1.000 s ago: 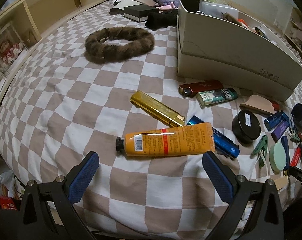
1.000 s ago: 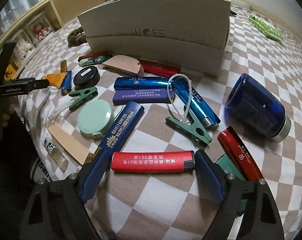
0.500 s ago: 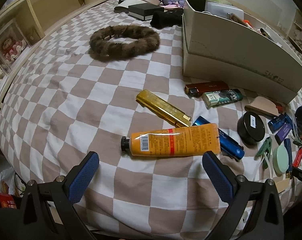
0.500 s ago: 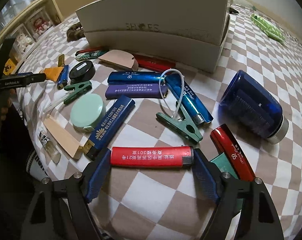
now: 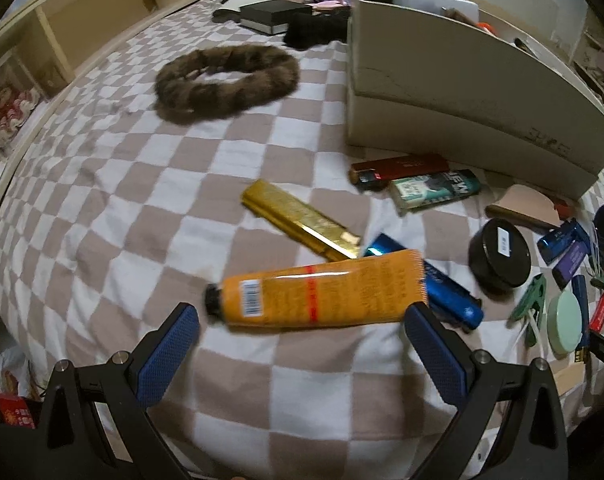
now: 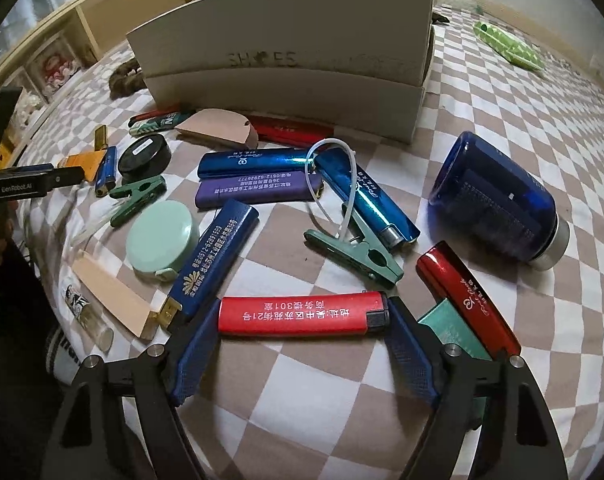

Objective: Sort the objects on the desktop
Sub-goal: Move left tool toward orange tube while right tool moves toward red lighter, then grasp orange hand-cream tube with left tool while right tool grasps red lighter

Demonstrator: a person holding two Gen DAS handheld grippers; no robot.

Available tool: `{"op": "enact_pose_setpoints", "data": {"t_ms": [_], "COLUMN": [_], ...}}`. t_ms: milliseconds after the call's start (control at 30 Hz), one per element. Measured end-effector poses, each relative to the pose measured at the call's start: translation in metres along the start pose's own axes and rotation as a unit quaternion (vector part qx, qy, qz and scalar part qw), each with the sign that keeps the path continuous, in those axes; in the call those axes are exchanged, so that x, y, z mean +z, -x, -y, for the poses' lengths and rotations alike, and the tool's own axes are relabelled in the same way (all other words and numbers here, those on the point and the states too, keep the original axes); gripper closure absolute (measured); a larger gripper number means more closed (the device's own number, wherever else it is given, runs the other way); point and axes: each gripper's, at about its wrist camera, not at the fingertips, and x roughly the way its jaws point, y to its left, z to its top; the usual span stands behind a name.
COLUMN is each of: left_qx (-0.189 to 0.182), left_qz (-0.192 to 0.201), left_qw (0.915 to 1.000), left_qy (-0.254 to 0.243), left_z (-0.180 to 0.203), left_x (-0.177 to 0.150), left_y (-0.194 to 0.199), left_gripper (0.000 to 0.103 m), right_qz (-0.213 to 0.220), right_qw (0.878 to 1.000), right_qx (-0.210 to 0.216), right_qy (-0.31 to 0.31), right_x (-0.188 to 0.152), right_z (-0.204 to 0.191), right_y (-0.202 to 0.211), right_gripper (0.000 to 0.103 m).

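Right hand-held gripper [image 6: 304,354] stood wide open, empty, straddling the red lighter [image 6: 302,314]; closing on it seemed next, near the shoebox [image 6: 285,60]

The white box [image 6: 285,76] reads "SHOES", the black arm [image 6: 29,186] apparently "GenRobot.AI", the green lighter [image 5: 436,191] "NEW".

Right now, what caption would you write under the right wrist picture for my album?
Open right gripper straddles a red lighter among scattered lighters and clips by a white shoebox.
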Motion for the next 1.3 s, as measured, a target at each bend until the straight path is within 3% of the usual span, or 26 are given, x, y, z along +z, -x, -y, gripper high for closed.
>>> {"op": "enact_pose_setpoints", "data": {"t_ms": [233,433,567,667,867,1033,1300], "left_qx": [0.010,-0.016,-0.033,-0.053,-0.141,-0.187,-0.178], "left_qz": [0.001,-0.012,-0.005,0.012,-0.043,-0.082,-0.081], "left_qw": [0.9999,0.9998,0.9973,0.9876,0.9659,0.9504,0.9477], "left_qy": [-0.006,-0.005,-0.066,-0.147,-0.212,-0.235,-0.252], "left_z": [0.007,-0.013,-0.017,-0.009,-0.004,-0.001,0.001], "left_x": [0.000,-0.001,0.021,0.035,0.039,0.028,0.010], "left_y": [-0.004,0.010,0.023,0.031,0.006,-0.009,0.000], "left_gripper": [0.000,0.000,0.000,0.000,0.001,0.006,0.006], "right_qz": [0.003,0.004,0.003,0.003,0.002,0.002,0.001], "right_qw": [1.000,1.000,1.000,1.000,1.000,1.000,1.000], "right_qx": [-0.005,-0.004,-0.006,-0.004,-0.003,-0.002,-0.004], "right_qy": [-0.009,-0.010,-0.008,-0.010,-0.011,-0.013,-0.016], "right_x": [0.000,-0.001,-0.001,-0.001,-0.001,-0.001,0.000], "right_z": [-0.001,-0.001,-0.001,-0.001,0.000,0.000,0.000], "right_y": [-0.001,-0.001,-0.002,-0.002,-0.003,-0.003,-0.003], "right_gripper": [0.022,0.022,0.022,0.022,0.022,0.022,0.021]}}
